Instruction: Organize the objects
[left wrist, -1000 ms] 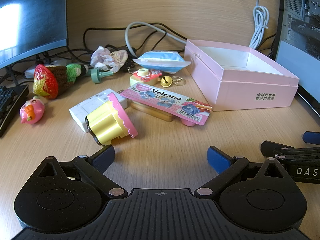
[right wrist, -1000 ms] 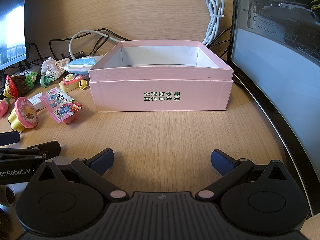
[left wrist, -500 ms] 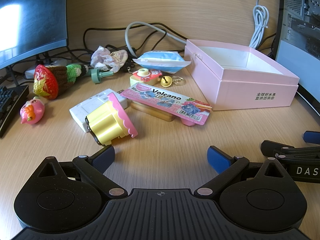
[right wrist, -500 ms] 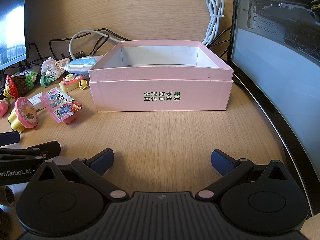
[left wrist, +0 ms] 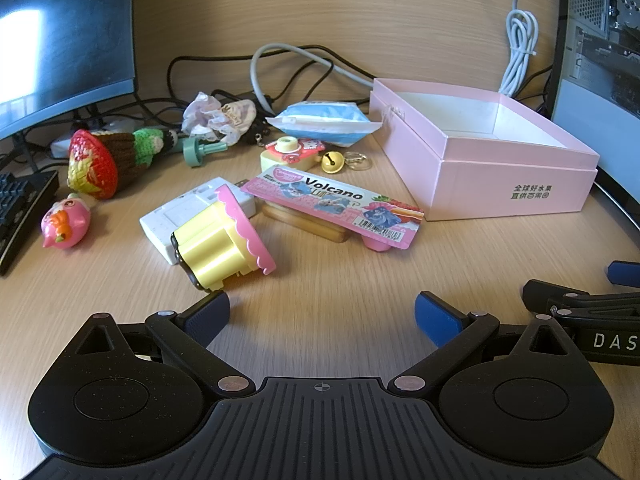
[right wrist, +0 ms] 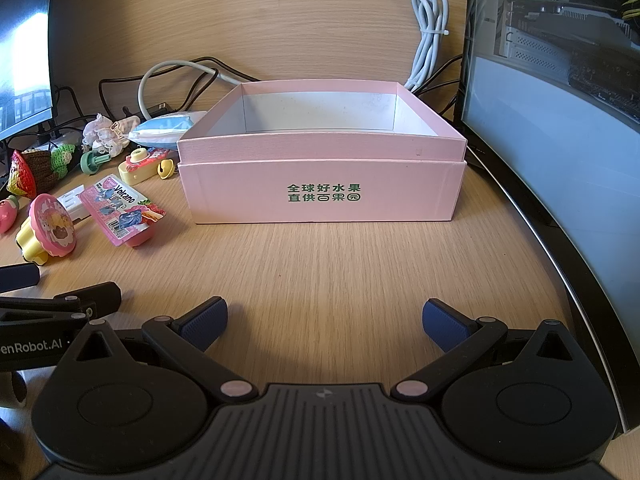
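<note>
An open pink box [right wrist: 320,184] [left wrist: 500,172] stands on the wooden desk with nothing showing inside. Left of it lie scattered small things: a yellow-and-pink toy [left wrist: 222,240], a white adapter [left wrist: 180,212], a pink "Volcano" packet [left wrist: 336,204], a toy camera [left wrist: 290,154], a gold bell [left wrist: 332,162], a blue pouch [left wrist: 324,122], a knitted strawberry [left wrist: 96,162] and a pink figure [left wrist: 64,222]. My left gripper [left wrist: 322,314] hovers open just short of the yellow toy. My right gripper [right wrist: 324,322] is open in front of the box, holding nothing.
Monitors stand at the far left [left wrist: 60,32] and right [right wrist: 560,160]. A keyboard edge [left wrist: 16,216] lies left. Cables [left wrist: 280,64] and crumpled wrapping [left wrist: 218,116] sit at the back by the wooden wall. Bare desk separates my grippers from the box.
</note>
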The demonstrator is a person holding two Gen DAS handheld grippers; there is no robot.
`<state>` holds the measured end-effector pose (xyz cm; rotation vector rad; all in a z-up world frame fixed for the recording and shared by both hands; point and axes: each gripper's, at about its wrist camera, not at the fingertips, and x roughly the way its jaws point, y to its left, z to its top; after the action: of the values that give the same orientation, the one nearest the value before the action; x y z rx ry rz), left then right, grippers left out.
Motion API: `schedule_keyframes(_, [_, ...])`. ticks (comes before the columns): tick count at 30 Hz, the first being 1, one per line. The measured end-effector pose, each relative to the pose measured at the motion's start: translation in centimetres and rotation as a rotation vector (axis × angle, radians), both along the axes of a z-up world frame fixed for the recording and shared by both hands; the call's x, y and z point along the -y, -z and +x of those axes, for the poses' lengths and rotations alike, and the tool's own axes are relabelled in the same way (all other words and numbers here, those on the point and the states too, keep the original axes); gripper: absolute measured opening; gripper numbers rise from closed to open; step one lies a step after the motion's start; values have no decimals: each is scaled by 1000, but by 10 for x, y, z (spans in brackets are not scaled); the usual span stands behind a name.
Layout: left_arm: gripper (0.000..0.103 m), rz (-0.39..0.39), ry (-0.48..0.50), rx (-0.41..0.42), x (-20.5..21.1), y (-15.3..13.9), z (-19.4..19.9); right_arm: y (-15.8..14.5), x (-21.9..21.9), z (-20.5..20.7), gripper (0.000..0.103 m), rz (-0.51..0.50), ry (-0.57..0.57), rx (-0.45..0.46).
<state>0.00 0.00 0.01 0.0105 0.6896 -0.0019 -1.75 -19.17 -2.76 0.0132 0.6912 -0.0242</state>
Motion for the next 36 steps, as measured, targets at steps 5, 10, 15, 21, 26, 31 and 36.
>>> schedule_keyframes(5, [102,-1,1,0,0,0,0,0,0,0,103,0,1,0])
schedule_keyframes(10, [102,-2,-4,0,0,0,0,0,0,0,103,0,1,0])
schedule_keyframes(15, [101,-42,-60,-48,0,-8,0,-2,-5,1,103,1,-5,0])
schedule_keyframes(21, [101,-334,-191,-100,-10,-46,35,-4,-8,4,103,4,-27,-1])
schedule_keyframes(26, [100,-362,-329,-222,-23,-37,81,-7,-7,-2,103,3,-72,-17])
schedule_keyframes(31, [99,-412,-412,-243,-36,-27,103,-8,-8,-6,103,2,-105,-20])
schedule_keyframes(36, [98,-258,-356,-260,-17,-25,121,-10,-9,-10,103,2,-140,-27])
